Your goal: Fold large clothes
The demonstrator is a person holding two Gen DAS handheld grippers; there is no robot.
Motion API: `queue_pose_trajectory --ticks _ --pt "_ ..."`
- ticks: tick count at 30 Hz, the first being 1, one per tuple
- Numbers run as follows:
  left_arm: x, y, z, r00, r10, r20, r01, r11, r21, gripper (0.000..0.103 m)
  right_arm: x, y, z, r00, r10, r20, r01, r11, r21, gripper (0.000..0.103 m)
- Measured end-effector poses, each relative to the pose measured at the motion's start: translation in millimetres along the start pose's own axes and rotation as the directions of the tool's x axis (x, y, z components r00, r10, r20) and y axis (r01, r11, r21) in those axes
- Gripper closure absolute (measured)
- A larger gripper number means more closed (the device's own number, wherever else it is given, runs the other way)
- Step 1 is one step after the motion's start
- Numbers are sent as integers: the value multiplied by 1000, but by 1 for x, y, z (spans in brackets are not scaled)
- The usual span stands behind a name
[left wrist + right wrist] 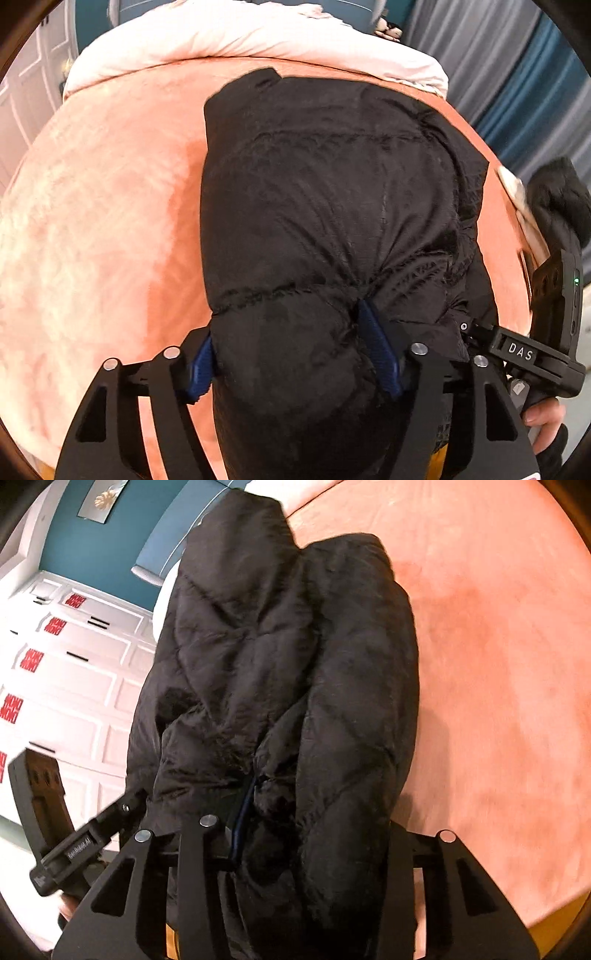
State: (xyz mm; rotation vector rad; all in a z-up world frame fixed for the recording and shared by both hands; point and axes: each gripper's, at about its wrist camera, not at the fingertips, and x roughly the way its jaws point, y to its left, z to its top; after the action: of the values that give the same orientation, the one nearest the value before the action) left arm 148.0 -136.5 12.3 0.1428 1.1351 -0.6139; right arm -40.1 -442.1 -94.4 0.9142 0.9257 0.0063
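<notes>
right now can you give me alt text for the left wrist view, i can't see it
The left gripper is clamped on a bunched fold of a black puffer jacket, its blue finger pads pressing in from both sides. The jacket lies on a salmon-pink bedspread with a pale duvet beyond; the right gripper shows at the right edge.

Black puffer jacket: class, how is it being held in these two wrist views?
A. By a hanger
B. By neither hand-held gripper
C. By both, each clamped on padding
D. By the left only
C: the left hand-held gripper and right hand-held gripper each pinch the black puffer jacket over the orange bedspread.
</notes>
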Motion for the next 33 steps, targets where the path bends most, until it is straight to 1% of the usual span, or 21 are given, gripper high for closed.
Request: queue_pose_trajectory --ticks 1,5,8,9,11,13,14,19,22,24,28,30,31,32,33 --pt "-5 -4 -3 1000 1 -1 -1 1000 6 38 -6 5 -12 1000 -7 5 7 1000 -13 64" --pt "-34 -6 -23 1000 4 18 -5 1000 22 41 -23 36 -38 999 -22 29 24 997 -70 66" --pt "-54 0 -34 999 -27 26 27 1000 0 44 -38 55 -53 999 -24 47 29 993 -116 69" --pt "-60 3 -36 999 -39 33 40 999 -10 45 -43 60 -48 998 -22 55 29 991 -128 70" --pt "-73 7 -41 997 -61 47 62 998 -20 48 -53 79 -51 996 -22 86 36 985 -169 71" --pt "-84 9 -43 995 -68 67 70 997 -31 49 -67 78 -61 994 -22 108 44 978 -206 71" --pt "-92 11 -45 994 -72 85 75 997 -35 50 -73 88 -64 992 -18 121 47 970 -237 72" --pt "-124 11 -45 984 -68 167 74 997 -32 54 -88 106 -72 985 10 172 43 951 -306 73" --pt "-146 14 -48 974 -57 221 64 998 -25 56 -94 126 -74 977 49 207 28 935 -355 73" --pt "-161 22 -47 964 -48 260 58 998 -30 57 -91 139 -71 972 72 223 19 925 -378 73" --pt "-183 41 -31 946 -5 323 18 999 -37 59 -83 171 -58 955 135 264 -10 904 -428 74" --pt "-200 55 -19 926 28 377 -18 999 -30 60 -73 189 -44 942 184 279 -41 892 -450 74" --pt "-207 62 -12 913 49 406 -39 999 -32 60 -68 196 -38 938 206 278 -59 887 -458 74" --pt "-211 69 -6 904 67 423 -58 998 -33 60 -58 203 -30 934 226 275 -77 883 -463 74" --pt "-208 77 1 899 86 429 -81 996 -30 60 -41 205 -21 933 241 268 -101 888 -449 70"
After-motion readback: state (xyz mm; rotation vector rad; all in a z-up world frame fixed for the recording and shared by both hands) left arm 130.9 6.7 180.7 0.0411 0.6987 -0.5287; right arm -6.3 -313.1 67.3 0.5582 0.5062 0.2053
